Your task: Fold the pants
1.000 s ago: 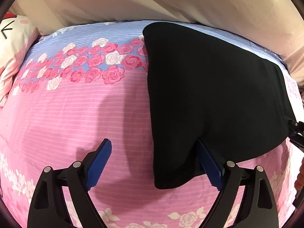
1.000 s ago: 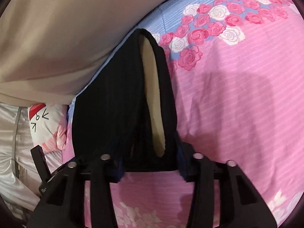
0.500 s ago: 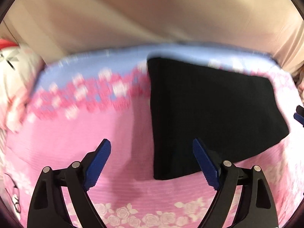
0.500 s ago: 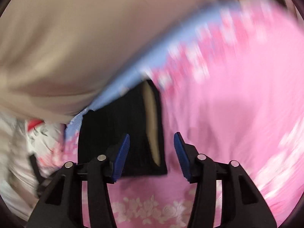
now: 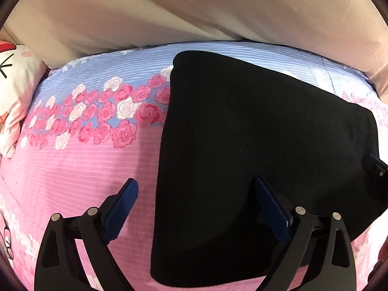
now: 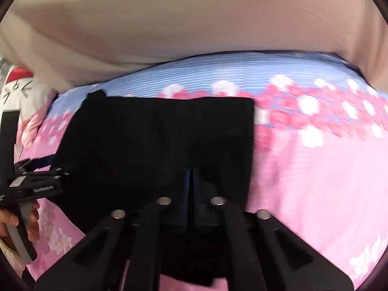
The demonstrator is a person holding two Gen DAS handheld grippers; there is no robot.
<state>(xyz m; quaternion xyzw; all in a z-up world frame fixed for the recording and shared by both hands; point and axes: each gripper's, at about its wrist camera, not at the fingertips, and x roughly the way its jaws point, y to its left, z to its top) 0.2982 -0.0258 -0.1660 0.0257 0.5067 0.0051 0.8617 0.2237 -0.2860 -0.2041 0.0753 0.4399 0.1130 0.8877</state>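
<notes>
The black pants [image 5: 254,133] lie folded flat on the pink and blue rose-print bedspread [image 5: 80,160]. My left gripper [image 5: 196,203] is open, just above the pants' near left edge; its right blue pad lies over the fabric and its left pad over the bedspread. In the right wrist view the pants [image 6: 157,133] fill the middle, and my right gripper [image 6: 191,186] has its blue pads pressed together over the near edge of the pants. I cannot see whether fabric sits between the pads. The left gripper's body shows at that view's left edge [image 6: 36,184].
A beige wall or headboard [image 5: 194,7] rises behind the bed. A white and red cartoon pillow [image 5: 12,92] lies at the left, also in the right wrist view [image 6: 17,92]. A hand [image 6: 14,220] holds the left gripper's handle.
My right gripper has gone from open to shut and swung round to face the pants square on. My left gripper stayed open and came closer in over the pants' near edge.
</notes>
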